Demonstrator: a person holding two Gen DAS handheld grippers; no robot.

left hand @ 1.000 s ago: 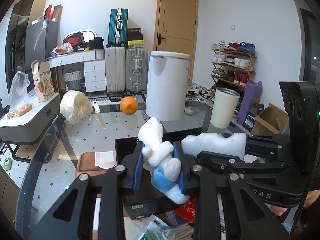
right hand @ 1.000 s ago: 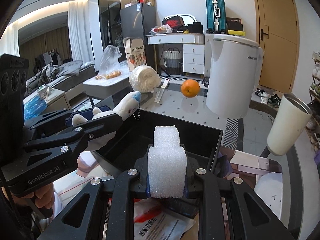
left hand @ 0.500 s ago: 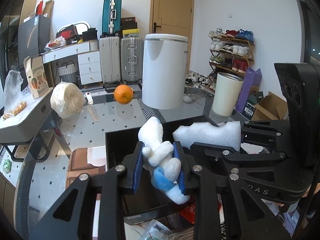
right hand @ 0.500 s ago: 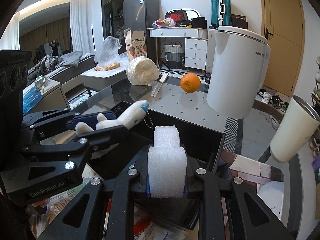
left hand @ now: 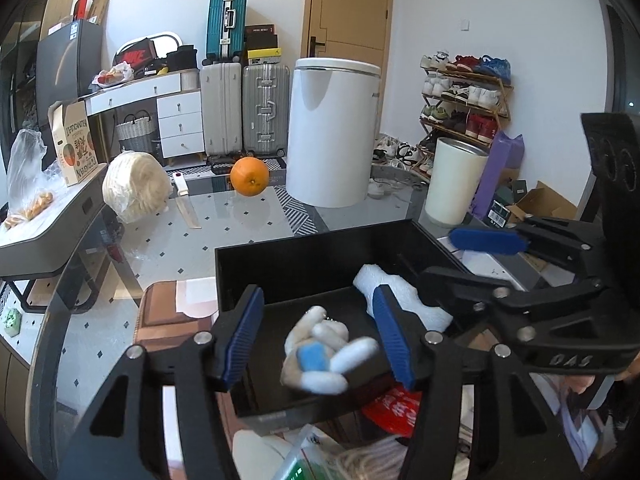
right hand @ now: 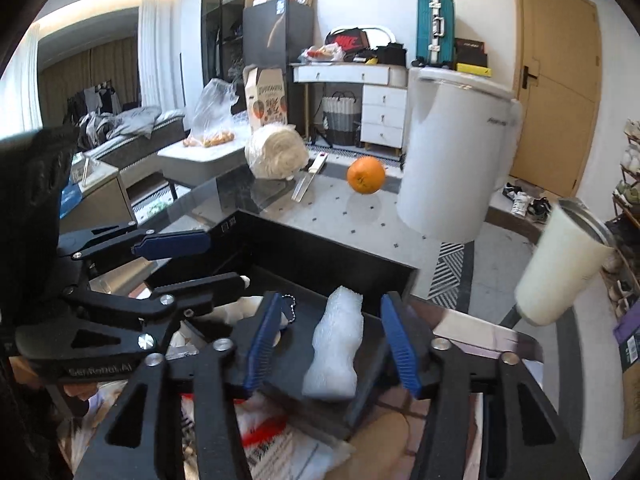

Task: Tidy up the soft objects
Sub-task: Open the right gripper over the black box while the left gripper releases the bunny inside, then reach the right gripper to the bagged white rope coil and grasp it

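Release over black open-topped box (left hand: 304,256): both tongs just opened, two soft things let go.

Left tongs (left hand: 320,336) apart, pads clear of one small white-and-blue plush toy (left hand: 320,356), blurred, lying or dropping inside box between them. Right tongs (right hand: 334,340) likewise apart around one white foam block (right hand: 334,350), untouched, in same box. Judged nearly done; beyond both tongs, one cream fibrous bundle (left hand: 132,186) possibly left, one orange (left hand: 249,176) not soft.
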